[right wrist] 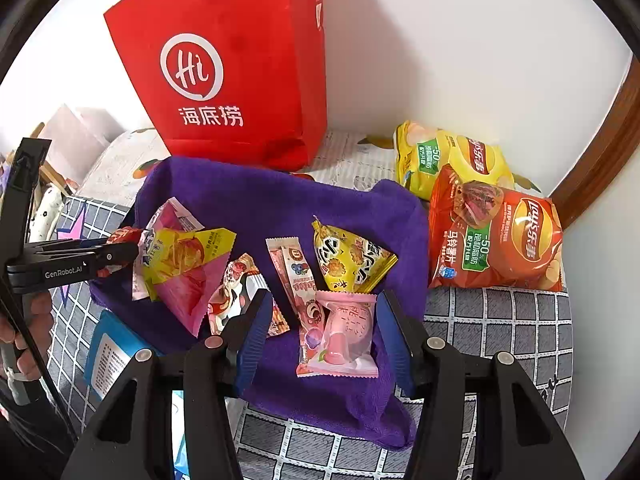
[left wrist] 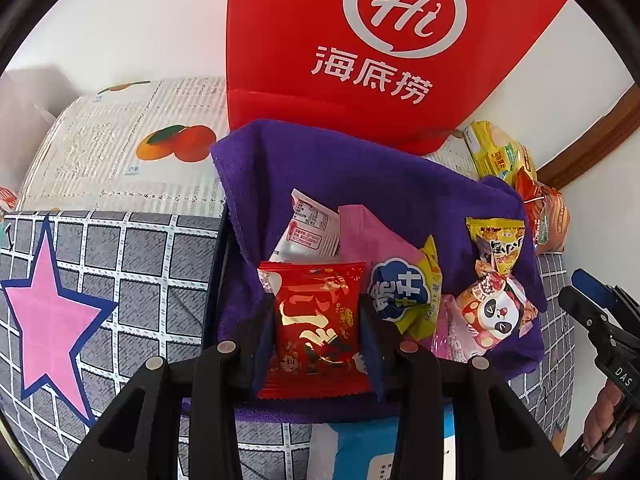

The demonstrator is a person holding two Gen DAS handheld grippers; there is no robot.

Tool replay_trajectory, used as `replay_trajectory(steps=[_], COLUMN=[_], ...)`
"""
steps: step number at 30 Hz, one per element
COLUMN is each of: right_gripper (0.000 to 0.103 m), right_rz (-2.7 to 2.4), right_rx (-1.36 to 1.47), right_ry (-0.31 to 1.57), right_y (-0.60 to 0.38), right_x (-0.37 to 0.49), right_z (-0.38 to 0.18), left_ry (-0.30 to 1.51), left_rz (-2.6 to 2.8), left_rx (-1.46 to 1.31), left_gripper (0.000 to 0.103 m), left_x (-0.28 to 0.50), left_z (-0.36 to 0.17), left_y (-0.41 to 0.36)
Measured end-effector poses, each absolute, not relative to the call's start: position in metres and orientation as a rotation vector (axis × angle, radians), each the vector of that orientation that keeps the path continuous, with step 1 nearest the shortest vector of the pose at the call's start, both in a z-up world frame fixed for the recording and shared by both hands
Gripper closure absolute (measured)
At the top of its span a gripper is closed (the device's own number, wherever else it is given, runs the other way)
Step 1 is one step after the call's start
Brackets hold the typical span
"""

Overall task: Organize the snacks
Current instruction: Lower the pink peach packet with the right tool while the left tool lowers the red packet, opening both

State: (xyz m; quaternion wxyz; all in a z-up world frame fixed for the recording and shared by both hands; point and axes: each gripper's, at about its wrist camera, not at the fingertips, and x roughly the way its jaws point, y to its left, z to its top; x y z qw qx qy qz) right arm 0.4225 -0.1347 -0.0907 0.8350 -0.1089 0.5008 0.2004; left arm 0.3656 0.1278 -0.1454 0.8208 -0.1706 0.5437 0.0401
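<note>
Left gripper [left wrist: 320, 320] is clamped on the red snack packet [left wrist: 316, 320], pads on its two side edges, packet upright between the fingers over the purple towel [left wrist: 360, 176]. Right gripper [right wrist: 320, 336] stands apart, straddling the pink peach-print packet [right wrist: 344, 336] without visibly pressing it; that packet lies flat on the towel, overlapping the pink stick snack [right wrist: 292, 280].

Likely step: carry the red packet to the red paper bag [left wrist: 340, 52] standing at the towel's far edge.

- Grip is on crinkly foil edges, may slip; move gently, keep it vertical.
- Lift clear of the white packet [left wrist: 308, 228] and blue-yellow packet [left wrist: 404, 292] just beside it.
- Bag mouth isn't visible; confirm it before release.
- Keep the right gripper parked, out of the left's path.
</note>
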Motion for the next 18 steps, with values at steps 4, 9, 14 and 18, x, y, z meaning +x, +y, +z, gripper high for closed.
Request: replay_trajectory(steps=[4,9,14,18], right_gripper=[0.049,0.049,0.049,0.049], right_rz=[0.424,0.427,0.432,0.426], right_rx=[-0.228,-0.232,-0.23,-0.221], right_ry=[1.059,1.056,1.042,1.007], right_y=[-0.135,-0.135,-0.133,-0.131], right_x=[0.422,0.421,0.418,0.412], right_z=[-0.09,-0.089,-0.085,-0.077], left_ry=[1.193,1.231,1.208,1.169], left_rz=[0.057,0.045,0.048,0.048], left_rx=[-0.371,-0.36,-0.355,-0.338], left_gripper=[0.064,0.053,0.053,0.052], left_x=[0.366,0.367,0.363,0.358], left_z=[-0.148,-0.15,-0.141,-0.128], left_y=[0.124,0.119,0.12,0.12])
